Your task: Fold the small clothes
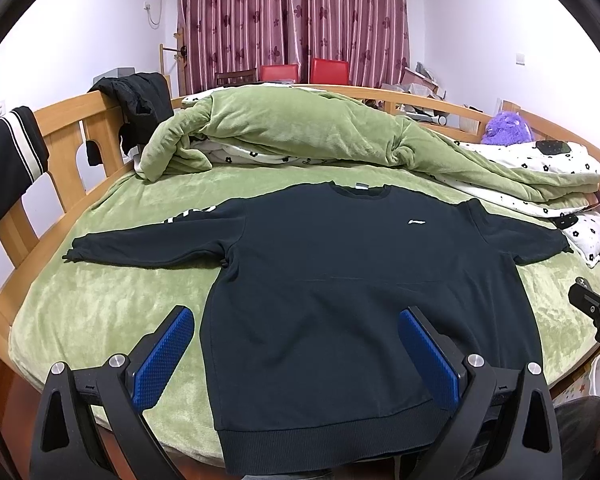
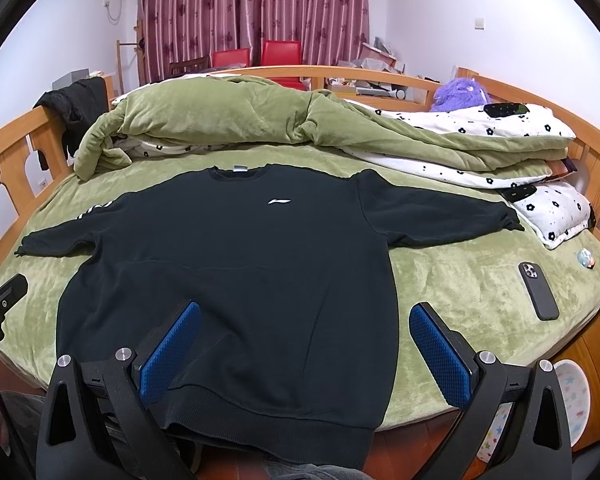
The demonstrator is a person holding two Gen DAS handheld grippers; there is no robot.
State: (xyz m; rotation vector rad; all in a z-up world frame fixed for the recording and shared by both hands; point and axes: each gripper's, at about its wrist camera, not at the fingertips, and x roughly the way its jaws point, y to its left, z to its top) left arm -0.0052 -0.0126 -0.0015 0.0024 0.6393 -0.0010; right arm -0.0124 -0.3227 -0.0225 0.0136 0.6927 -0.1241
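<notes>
Scene: bedroom, green plush bed cover, wooden bed frame around it.
Garment: black sweatshirt spread flat, front up, white chest logo showing, both sleeves out to the sides, hem toward the cameras at the near bed edge.
Left gripper: spread wide, nothing held, poised above the hem area w/ one blue pad over bare cover, the other over the fabric.
Right gripper: also wide open, empty, hovering over the hem's right part; one pad over fabric, one over the cover.
Nearby: rumpled green quilt just beyond the collar; black phone on the cover, well apart from the right sleeve.
Stage: likely the very start, no fold made yet.
Doing it well: prob. best to take a sleeve cuff or side edge first, pinch one layer only, lift low, carry across the chest w/o dragging the body; keep hem square to the bed edge, smooth creases before the next fold.
Risk: fleece cover may cling and bunch the fabric.
</notes>
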